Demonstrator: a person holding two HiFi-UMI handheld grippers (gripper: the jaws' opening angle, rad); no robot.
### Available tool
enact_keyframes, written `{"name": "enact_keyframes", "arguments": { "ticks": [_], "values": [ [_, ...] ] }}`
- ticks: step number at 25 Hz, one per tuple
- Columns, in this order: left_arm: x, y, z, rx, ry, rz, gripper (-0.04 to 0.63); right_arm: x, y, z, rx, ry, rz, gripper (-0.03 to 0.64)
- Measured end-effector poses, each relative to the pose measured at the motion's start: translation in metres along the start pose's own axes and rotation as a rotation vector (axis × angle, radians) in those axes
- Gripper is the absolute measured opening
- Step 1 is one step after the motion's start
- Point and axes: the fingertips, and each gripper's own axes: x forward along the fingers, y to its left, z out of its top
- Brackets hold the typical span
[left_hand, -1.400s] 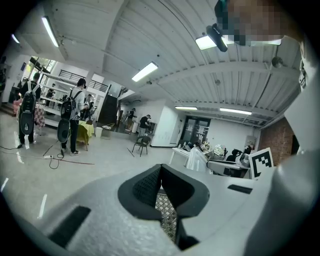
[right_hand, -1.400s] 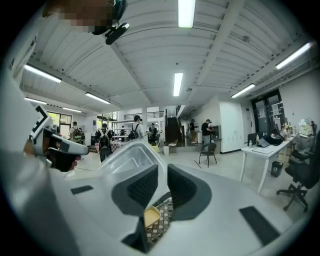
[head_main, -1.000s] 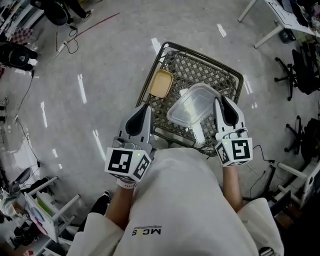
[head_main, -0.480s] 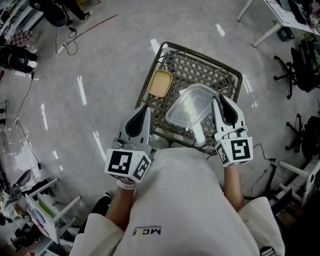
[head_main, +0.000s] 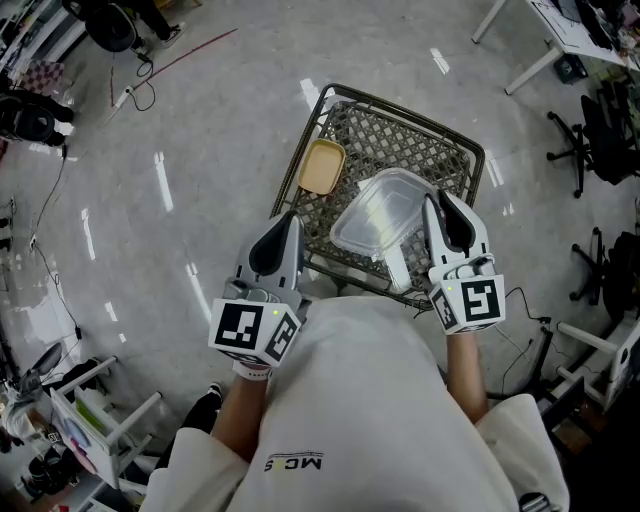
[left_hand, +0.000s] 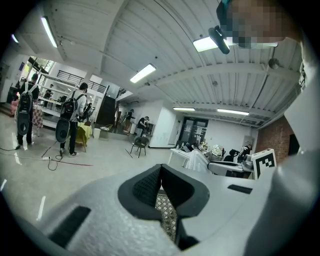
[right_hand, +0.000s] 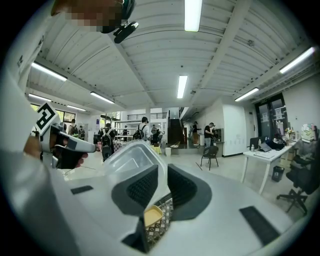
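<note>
Not much is changing over the last second: the right gripper (head_main: 438, 203) is still pinching the clear tub (head_main: 378, 220) by its near right rim, jaws narrow, keeping it over the wire basket (head_main: 470, 150). The left gripper (head_main: 285, 218) is hanging at the near left corner, jaws pressed together on nothing (the yellow tray (head_main: 322, 167) is sitting far left inside).

Small dark print on the white shirt (head_main: 296, 463), low in the head view: apparently "MCS", too small to confirm. Black-and-white square markers on the cubes of the left gripper (head_main: 288, 220) and right gripper (head_main: 435, 205) — coded patterns, not readable as letters or numbers. Distant signage in both gripper views illegible.
</note>
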Motion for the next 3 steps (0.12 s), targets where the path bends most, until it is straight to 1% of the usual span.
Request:
{"name": "enact_keyframes", "arguments": {
  "ticks": [3],
  "values": [
    [-0.0026,0.0030,-0.0002,-0.001,0.002,0.002,0.025,0.0007,0.0018,0.0013,0.002,-0.002,0.000,0.074]
  ]
}}
